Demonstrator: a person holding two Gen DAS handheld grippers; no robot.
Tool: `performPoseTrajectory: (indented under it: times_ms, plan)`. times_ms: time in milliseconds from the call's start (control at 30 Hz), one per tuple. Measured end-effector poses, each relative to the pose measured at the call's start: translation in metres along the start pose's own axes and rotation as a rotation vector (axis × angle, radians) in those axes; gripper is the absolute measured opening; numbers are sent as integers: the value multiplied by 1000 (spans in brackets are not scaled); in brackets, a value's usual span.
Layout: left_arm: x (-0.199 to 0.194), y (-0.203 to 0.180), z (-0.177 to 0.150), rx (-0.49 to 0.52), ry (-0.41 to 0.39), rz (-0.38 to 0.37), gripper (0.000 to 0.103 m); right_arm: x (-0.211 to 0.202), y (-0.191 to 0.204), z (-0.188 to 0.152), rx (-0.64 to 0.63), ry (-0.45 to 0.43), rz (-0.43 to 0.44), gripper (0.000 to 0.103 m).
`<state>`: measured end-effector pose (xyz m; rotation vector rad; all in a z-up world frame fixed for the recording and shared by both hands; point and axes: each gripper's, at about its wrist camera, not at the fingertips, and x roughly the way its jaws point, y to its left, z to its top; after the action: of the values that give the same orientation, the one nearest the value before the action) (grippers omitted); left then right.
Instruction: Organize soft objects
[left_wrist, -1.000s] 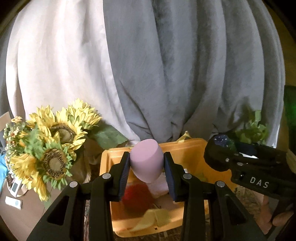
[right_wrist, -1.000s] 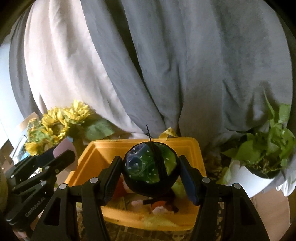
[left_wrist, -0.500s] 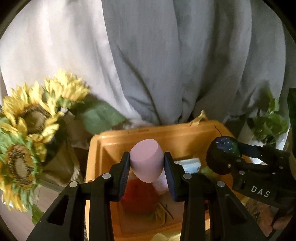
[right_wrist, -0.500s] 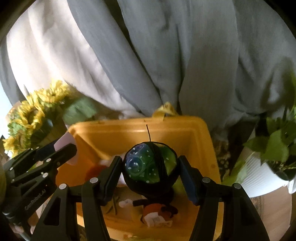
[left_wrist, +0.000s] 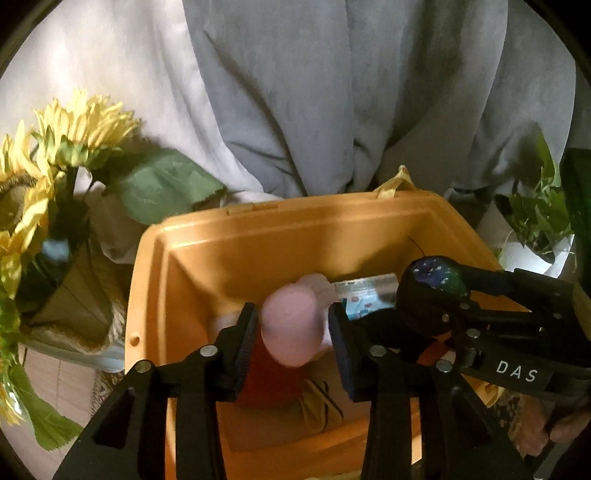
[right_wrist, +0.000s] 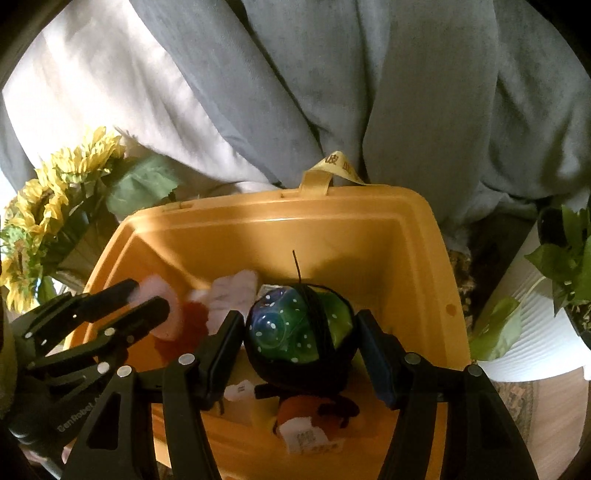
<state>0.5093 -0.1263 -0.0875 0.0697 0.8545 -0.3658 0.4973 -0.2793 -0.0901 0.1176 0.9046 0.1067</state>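
Both loads hang over the open orange plastic bin, which already holds several soft toys. The left hand-held gripper has just been opening; the pink egg-shaped foam sponge between its pads looks about released. The right hand-held gripper appears to pinch the green-and-blue spotted plush ball, not yet dropped.

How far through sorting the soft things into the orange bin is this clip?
Done: several soft items already lie in the orange bin. In hand: the left tongs have just been opening, with gaps showing beside the pink sponge above the bin; the right tongs grip the green ball over it. Left: both drops.
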Motion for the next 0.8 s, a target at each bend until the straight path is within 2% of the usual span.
performPoseTrajectory:
  times_ms: [300, 633, 700, 767, 800]
  plan:
    - [-16, -3, -6, -10, -20, 36, 58, -17, 2, -1, -22, -33, -47, 66]
    - [-84, -9, -28, -69, -124, 140, 70, -75, 15, -25, -41, -134, -96, 66]
    - [-103, -12, -36, -72, -157, 172, 74, -90, 21, -33, -48, -154, -93, 69]
    - [-119, -12, -43, -76, -188, 201, 78, -108, 27, -45, -56, -185, -101, 77]
    - [-127, -12, -47, -77, -206, 218, 80, -114, 30, -49, -57, -198, -107, 77]
